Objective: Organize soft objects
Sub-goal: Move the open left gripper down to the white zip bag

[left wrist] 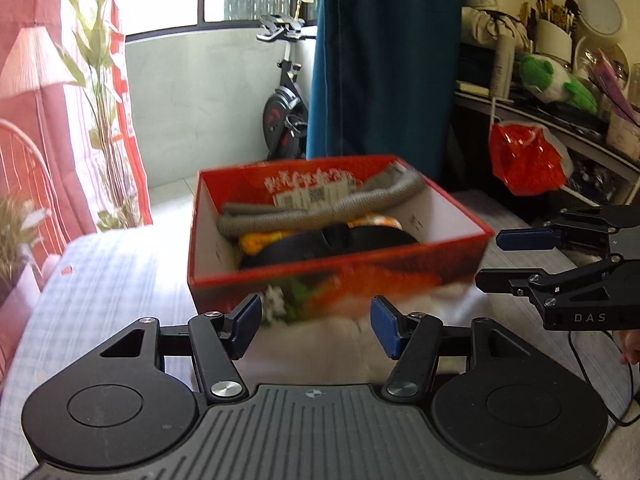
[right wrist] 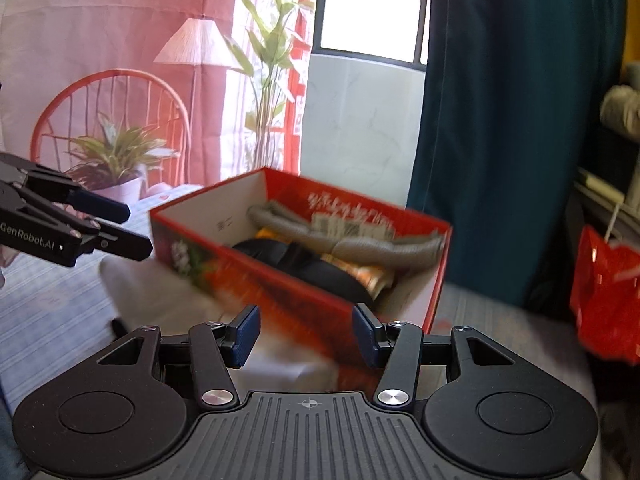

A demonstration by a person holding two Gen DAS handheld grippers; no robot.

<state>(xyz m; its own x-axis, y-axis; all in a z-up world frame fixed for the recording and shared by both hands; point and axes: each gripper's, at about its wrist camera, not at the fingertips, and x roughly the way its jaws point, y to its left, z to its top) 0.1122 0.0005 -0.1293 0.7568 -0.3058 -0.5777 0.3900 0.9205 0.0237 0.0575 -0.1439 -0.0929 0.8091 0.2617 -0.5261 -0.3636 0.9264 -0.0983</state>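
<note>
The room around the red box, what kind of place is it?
Probably a bedroom at home: an exercise bike by the window, a shelf crowded with makeup brushes, and a teal curtain.

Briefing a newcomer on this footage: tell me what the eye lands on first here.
The red box sits mid-frame on the checked cloth, holding a grey knitted piece over black and orange soft items. Something white and fluffy lies just in front of it. The left gripper and right gripper both stand open and empty before the box.
</note>
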